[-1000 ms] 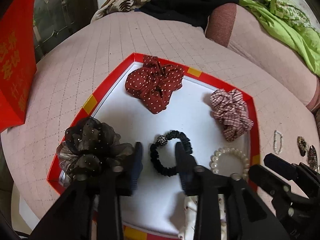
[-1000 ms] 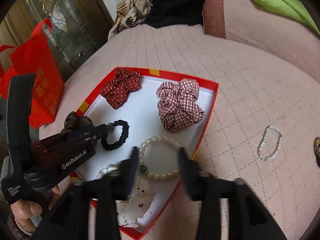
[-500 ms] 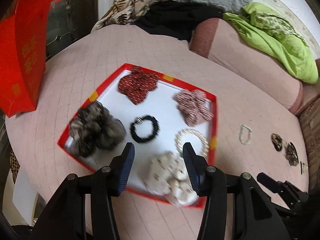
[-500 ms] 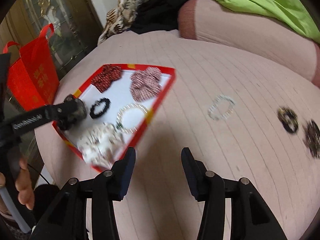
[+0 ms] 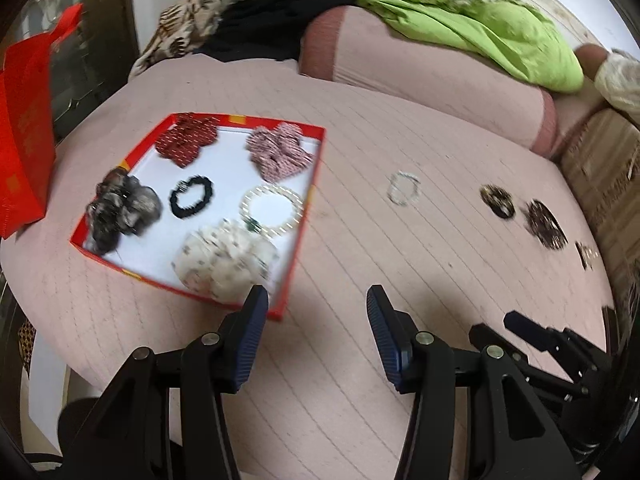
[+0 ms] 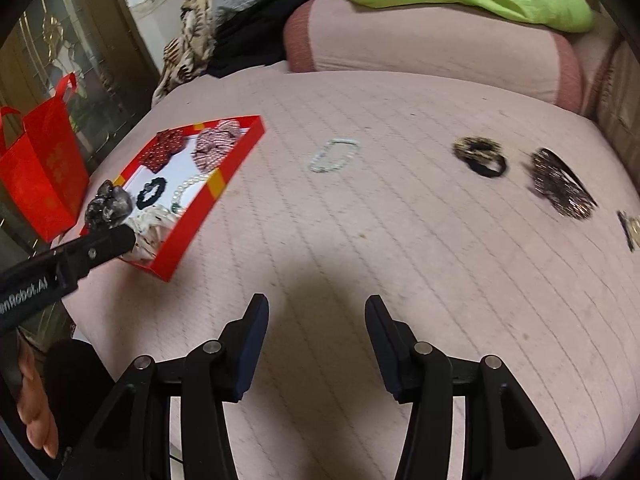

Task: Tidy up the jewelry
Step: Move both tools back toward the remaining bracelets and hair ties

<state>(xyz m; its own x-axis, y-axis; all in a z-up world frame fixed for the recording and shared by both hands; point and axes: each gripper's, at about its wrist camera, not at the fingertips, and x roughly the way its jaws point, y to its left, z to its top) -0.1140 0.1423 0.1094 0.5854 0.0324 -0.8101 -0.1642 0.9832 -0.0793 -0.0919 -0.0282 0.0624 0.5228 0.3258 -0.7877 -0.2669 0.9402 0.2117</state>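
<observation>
1. Both the left gripper [image 5: 316, 302] and the right gripper [image 6: 316, 312] had their fingers spread, jaws just opened wider, nothing between them.
2. The small bead bracelet [image 6: 334, 155] lay loose mid-bed, ahead of the right gripper, beside the red tray [image 6: 218, 186].
3. The right gripper looked nearer.

Ahead-left of the tongs one red tray [image 5: 304, 216] held four scrunchies [image 5: 276, 152], one black hair tie [image 5: 191, 196] and one pearl bracelet [image 5: 272, 210]. Ahead-right lay one small bracelet [image 5: 404, 188] and three dark hairpieces [image 5: 544, 224].
</observation>
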